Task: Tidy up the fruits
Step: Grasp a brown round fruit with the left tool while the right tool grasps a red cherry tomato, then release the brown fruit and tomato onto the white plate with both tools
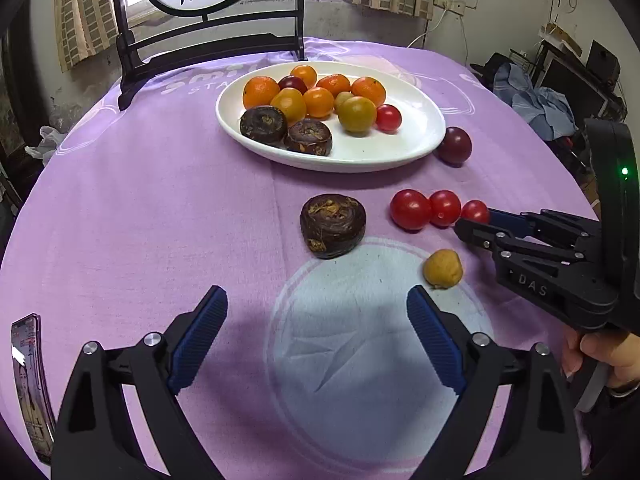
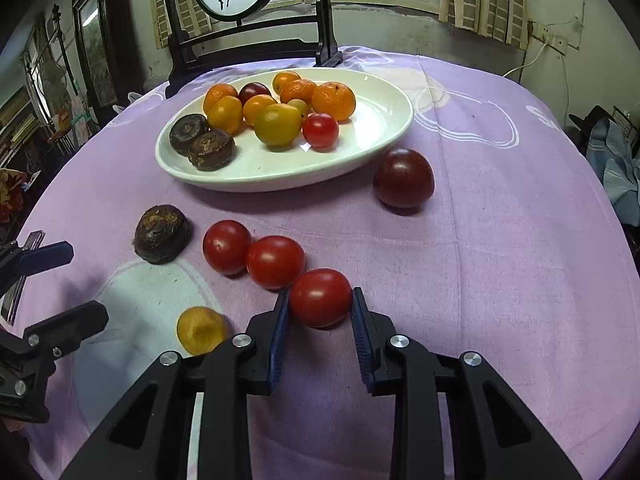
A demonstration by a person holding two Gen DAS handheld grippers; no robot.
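A white oval plate (image 1: 416,148) (image 2: 376,136) holds several oranges, two dark brown fruits and a red tomato. On the purple cloth lie a dark brown fruit (image 1: 333,225) (image 2: 162,234), three red tomatoes, a small yellow fruit (image 1: 443,269) (image 2: 201,330) and a dark red plum (image 1: 454,145) (image 2: 403,178). My right gripper (image 2: 320,300) (image 1: 474,222) is closed around the nearest tomato (image 2: 320,297) (image 1: 475,211), both pads touching it on the cloth. My left gripper (image 1: 318,300) is open and empty, just short of the brown fruit.
The other two tomatoes (image 2: 226,246) (image 2: 275,261) touch each other beside the held one. A dark wooden screen stand (image 1: 208,46) rises behind the plate. A phone (image 1: 30,384) lies at the left table edge. Clutter (image 1: 552,92) stands off the table at right.
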